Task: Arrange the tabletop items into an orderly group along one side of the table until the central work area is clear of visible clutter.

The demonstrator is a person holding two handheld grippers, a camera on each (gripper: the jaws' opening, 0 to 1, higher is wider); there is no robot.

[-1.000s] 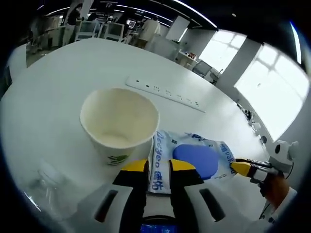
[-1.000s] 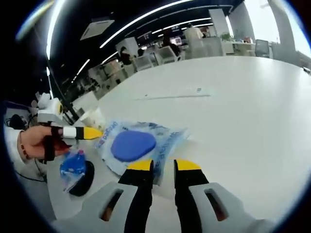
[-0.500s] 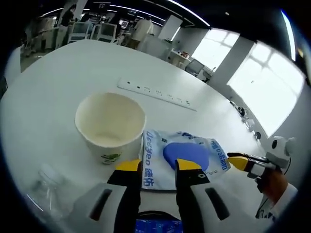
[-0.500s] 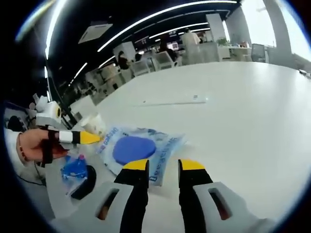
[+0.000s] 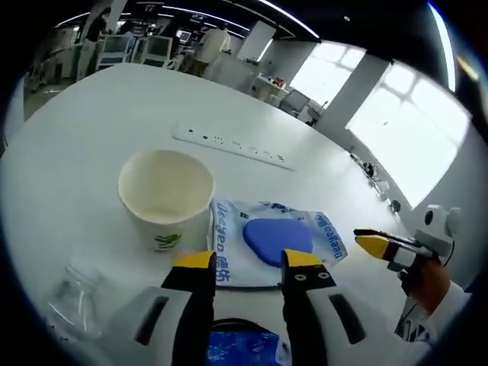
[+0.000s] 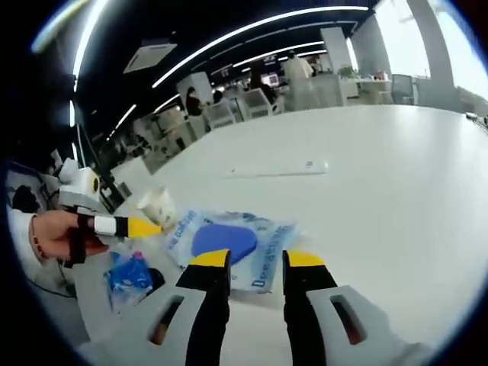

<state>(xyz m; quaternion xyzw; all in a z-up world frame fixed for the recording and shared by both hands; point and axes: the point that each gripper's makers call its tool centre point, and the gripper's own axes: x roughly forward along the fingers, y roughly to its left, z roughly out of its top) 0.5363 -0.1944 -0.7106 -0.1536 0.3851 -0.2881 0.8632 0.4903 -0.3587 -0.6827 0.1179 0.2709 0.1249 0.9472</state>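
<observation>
A clear packet with a blue oval pad (image 5: 276, 239) lies flat on the white table (image 5: 91, 114), right beside an empty paper cup (image 5: 164, 194). My left gripper (image 5: 248, 263) hovers just short of the packet's near edge, open, with nothing between its jaws. The right gripper (image 5: 380, 245) comes in from the right, held off the packet. In the right gripper view the packet (image 6: 229, 240) lies ahead of my right gripper (image 6: 257, 261), which is open and empty. The cup (image 6: 158, 206) stands to its left, and a hand holds the left gripper (image 6: 128, 226) there.
A white power strip (image 5: 229, 143) lies beyond the cup. Crumpled clear plastic (image 5: 72, 293) sits at the near left. A blue wrapped item on a black disc (image 6: 131, 274) rests near the table edge. Desks, chairs and people fill the background.
Both grippers' jaws have spread wider and drawn back from the packet's edges. The packet now lies free beside the cup.
</observation>
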